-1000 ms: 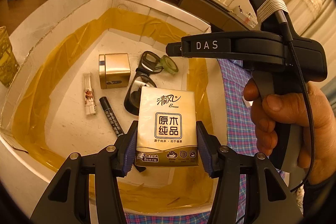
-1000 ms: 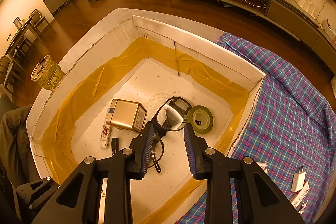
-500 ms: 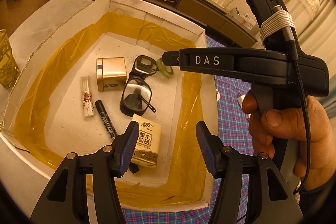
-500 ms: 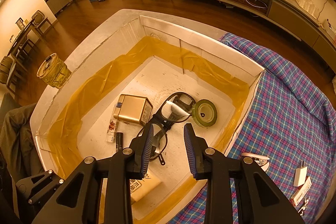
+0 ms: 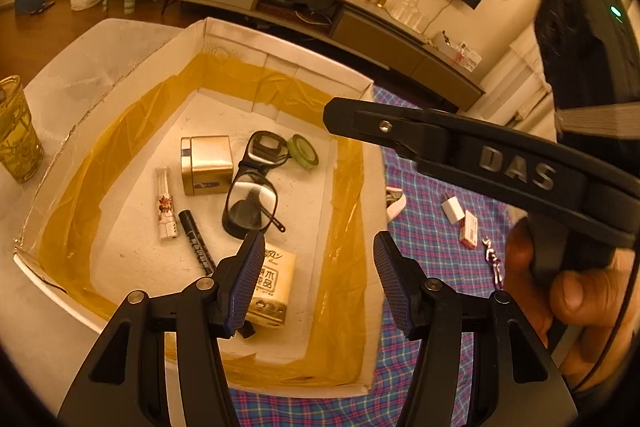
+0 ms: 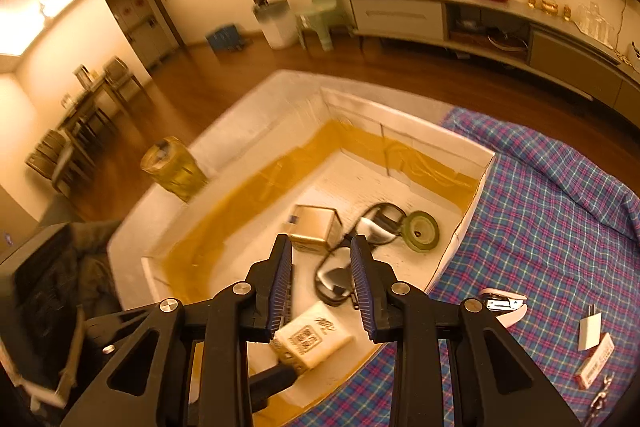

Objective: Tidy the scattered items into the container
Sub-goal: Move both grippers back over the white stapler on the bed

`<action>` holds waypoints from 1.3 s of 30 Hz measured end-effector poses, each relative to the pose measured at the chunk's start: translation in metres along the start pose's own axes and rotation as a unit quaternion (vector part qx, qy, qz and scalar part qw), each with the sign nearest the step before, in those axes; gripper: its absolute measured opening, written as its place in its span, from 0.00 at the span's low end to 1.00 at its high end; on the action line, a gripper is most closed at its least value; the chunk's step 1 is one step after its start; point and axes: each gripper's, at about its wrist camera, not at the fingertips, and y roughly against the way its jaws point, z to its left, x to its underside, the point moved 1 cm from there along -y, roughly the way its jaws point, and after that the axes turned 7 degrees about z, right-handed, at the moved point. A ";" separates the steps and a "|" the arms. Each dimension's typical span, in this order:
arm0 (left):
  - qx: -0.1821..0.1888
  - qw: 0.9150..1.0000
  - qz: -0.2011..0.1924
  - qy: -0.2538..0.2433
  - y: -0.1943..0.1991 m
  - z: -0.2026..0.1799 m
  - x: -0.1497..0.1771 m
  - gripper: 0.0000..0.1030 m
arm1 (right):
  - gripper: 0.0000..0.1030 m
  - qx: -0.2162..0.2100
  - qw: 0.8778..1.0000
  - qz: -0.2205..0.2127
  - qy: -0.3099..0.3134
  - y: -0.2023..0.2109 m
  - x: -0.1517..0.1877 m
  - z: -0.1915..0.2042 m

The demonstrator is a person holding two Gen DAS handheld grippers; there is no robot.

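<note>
The white box (image 5: 280, 67) lined with yellow tape holds a tissue pack (image 5: 274, 285), a gold tin (image 5: 206, 163), glasses (image 5: 256, 183), a green tape roll (image 5: 304, 151), a black marker (image 5: 196, 247) and a small tube (image 5: 165, 205). My left gripper (image 5: 318, 283) is open and empty above the box's near right corner. My right gripper (image 6: 322, 285) is open and empty above the box (image 6: 400, 115); the tissue pack (image 6: 314, 337) lies below it. On the plaid cloth lie a white stapler (image 6: 502, 309), a white charger (image 6: 590, 331), a red-and-white small box (image 6: 596, 365) and a metal piece (image 6: 600, 397).
A gold-green glass jar (image 5: 16, 131) stands left of the box on the white surface. The right gripper's black body (image 5: 480, 163) crosses the left wrist view on the right. The plaid cloth (image 6: 560, 219) covers the table right of the box.
The left gripper opened and dropped the tissue pack into the box, then pulled up and back. The right gripper lifted and swung back; its view is blurred.
</note>
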 end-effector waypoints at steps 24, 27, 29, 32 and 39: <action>-0.011 0.986 -0.053 -0.156 -0.022 -0.114 0.015 0.58 | 0.46 0.060 0.980 -0.186 -0.026 0.143 0.114 -0.086; -0.021 0.986 -0.043 -0.159 -0.036 -0.125 0.015 0.58 | 0.46 0.080 0.979 -0.168 -0.079 0.139 0.128 -0.127; -0.024 0.988 -0.041 -0.147 -0.042 -0.126 0.012 0.58 | 0.46 0.079 0.980 -0.143 -0.110 0.124 0.133 -0.149; -0.026 0.991 -0.026 -0.127 -0.053 -0.125 0.009 0.58 | 0.46 0.068 0.984 -0.109 -0.122 0.097 0.134 -0.165; -0.045 0.986 0.037 -0.155 -0.083 -0.132 0.023 0.58 | 0.48 0.059 0.996 -0.024 -0.068 0.021 0.098 -0.166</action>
